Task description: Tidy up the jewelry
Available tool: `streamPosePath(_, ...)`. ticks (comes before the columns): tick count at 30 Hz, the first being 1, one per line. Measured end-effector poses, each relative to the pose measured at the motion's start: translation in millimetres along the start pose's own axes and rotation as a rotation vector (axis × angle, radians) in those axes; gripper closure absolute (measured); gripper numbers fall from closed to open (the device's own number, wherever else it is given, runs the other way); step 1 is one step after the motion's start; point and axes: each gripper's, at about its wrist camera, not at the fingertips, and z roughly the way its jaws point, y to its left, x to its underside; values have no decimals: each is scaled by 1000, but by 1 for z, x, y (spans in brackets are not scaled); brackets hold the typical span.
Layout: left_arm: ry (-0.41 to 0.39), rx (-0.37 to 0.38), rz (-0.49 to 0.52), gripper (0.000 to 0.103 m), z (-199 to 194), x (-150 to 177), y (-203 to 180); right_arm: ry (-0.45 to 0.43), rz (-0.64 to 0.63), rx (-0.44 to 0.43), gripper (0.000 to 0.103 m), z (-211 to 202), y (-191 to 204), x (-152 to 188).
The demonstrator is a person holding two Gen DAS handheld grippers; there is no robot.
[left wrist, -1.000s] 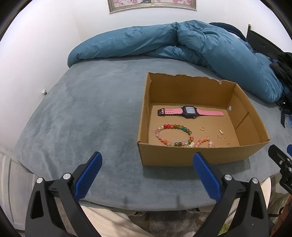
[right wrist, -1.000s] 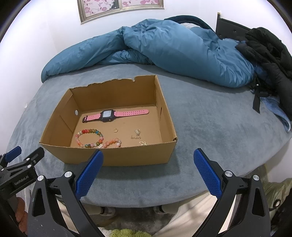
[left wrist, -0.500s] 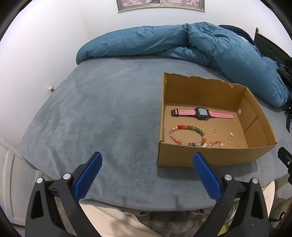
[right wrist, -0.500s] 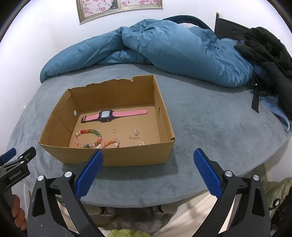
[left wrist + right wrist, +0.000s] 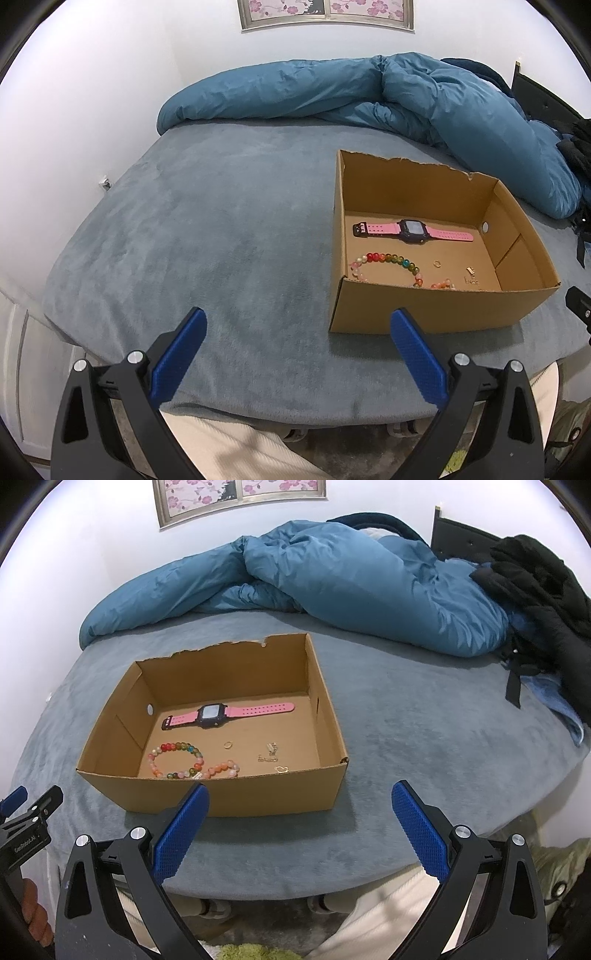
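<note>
Two hand-held grippers (image 5: 297, 319) (image 5: 300, 794) spread wide and empty, cardboard box (image 5: 236, 794) wall before pink watch (image 5: 229, 713), blue duvet (image 5: 332, 576) behind

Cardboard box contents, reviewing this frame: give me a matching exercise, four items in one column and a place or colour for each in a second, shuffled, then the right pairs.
Items, all inside the cardboard box:
1. watch
2. beaded bracelet
3. small ring
4. duvet

Descriptions:
A. multicoloured beads, near the front wall
B. blue, heaped on the bed behind the box
C. pink strap, dark face, laid flat toward the back wall
D. gold, loose on the box floor between watch and bracelet

Pairs: 1-C, 2-A, 3-D, 4-B
</note>
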Motion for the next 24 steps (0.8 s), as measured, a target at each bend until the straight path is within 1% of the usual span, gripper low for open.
streamPosePath(11, -12, 3, -20, 6, -2, -3, 5, -5, 0, 6, 8, -3, 2, 2)
streamPosePath(24, -11, 21, -13, 6, -10, -2, 1, -9, -1, 7, 8, -5, 2, 1)
